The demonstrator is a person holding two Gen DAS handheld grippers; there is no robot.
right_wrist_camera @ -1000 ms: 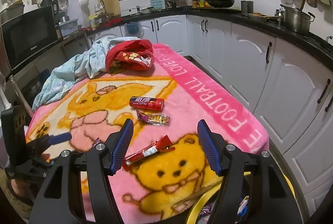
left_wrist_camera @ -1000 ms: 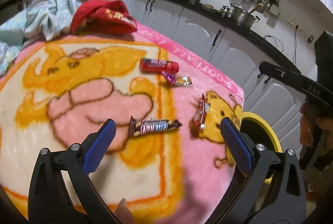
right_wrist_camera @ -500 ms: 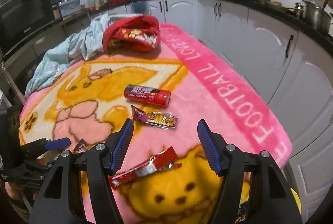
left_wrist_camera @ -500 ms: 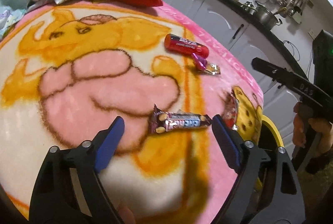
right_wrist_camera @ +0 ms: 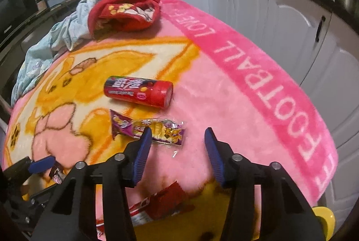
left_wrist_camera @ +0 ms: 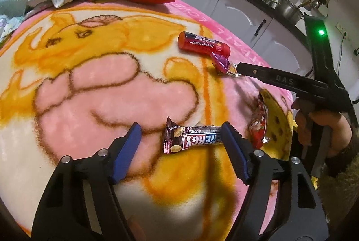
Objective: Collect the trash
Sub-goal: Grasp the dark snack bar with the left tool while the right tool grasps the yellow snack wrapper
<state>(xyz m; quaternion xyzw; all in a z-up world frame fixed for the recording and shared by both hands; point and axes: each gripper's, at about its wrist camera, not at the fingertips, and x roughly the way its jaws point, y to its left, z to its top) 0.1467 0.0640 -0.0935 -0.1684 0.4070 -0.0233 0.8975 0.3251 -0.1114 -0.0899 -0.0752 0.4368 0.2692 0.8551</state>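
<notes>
Here the left gripper (left_wrist_camera: 181,132) is spread around the chocolate bar (left_wrist_camera: 190,140), the right gripper (right_wrist_camera: 178,136) spread beside the purple wrapper (right_wrist_camera: 148,129).

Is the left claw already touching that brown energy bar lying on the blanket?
Cannot tell. In the left wrist view the left gripper is open around the energy bar; one finger overlaps the bar's end, but it may simply be above it.
</notes>
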